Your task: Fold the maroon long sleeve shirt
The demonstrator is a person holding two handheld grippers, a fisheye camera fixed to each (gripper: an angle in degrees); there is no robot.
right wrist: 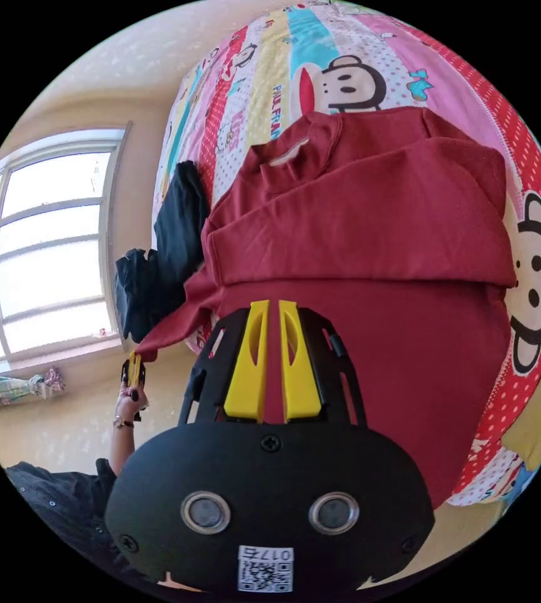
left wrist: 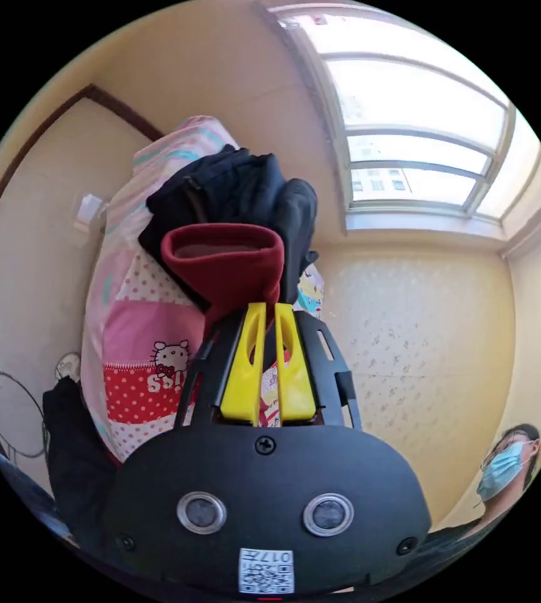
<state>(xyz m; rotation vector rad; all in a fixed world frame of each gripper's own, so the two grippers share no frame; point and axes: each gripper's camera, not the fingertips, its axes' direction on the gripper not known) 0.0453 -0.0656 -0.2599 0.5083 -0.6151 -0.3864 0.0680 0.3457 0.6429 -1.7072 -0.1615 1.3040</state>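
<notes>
Walls: cream-yellow wall (left wrist: 408, 339) faced with a faint speckled pattern, plain above. Opening: large white-framed multi-pane window (left wrist: 408, 125), strong daylight entering; buildings visible beyond the glass. A dark brown door frame (left wrist: 120, 110) borders a pale panel. Furniture: bed under a pink, red and yellow cartoon-print bedsheet (right wrist: 346, 56), brightly lit.
</notes>
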